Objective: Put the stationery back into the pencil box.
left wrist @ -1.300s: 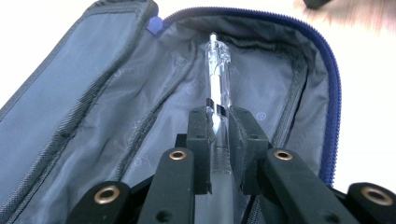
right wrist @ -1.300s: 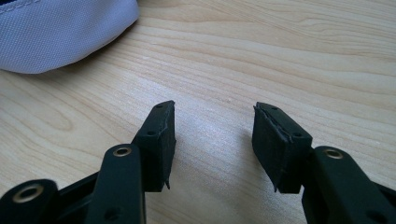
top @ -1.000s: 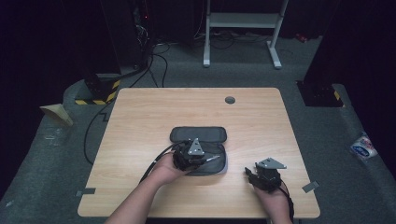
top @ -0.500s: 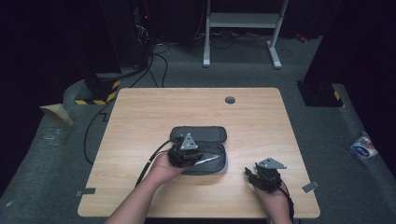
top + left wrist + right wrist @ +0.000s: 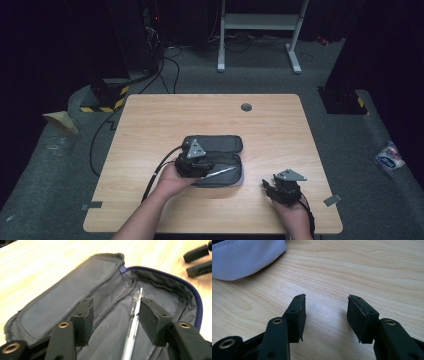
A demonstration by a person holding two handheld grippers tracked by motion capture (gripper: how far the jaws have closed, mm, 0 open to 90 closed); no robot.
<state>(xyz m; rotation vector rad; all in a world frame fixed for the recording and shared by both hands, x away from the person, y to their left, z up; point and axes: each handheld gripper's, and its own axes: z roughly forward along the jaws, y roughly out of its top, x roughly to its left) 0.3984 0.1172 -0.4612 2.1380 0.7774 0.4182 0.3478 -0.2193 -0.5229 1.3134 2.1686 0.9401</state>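
Note:
A dark grey pencil case (image 5: 220, 145) lies open in the middle of the table, its lid folded back. Inside lies a clear pen (image 5: 132, 327), visible as a thin light line (image 5: 220, 172) in the high view. My left gripper (image 5: 115, 305) hovers over the case's lining (image 5: 62, 302). Its jaws have just been opening, and the pen rests loose beside the right-hand pad with no grip on it. My right gripper (image 5: 326, 300) stands open over bare wood near the table's front right (image 5: 267, 187). A corner of the case (image 5: 242, 260) shows at its upper left.
The wooden table (image 5: 150, 125) has a round cable hole (image 5: 246, 107) at the back. The left gripper's cable (image 5: 160, 167) trails toward the front left. The right gripper's jaws (image 5: 197, 261) show beyond the case. A white packet (image 5: 389, 157) lies on the floor at right.
The left gripper's jaws have opened and the hand has drawn slightly left over the case. The pen now lies free inside. The right gripper has not moved.

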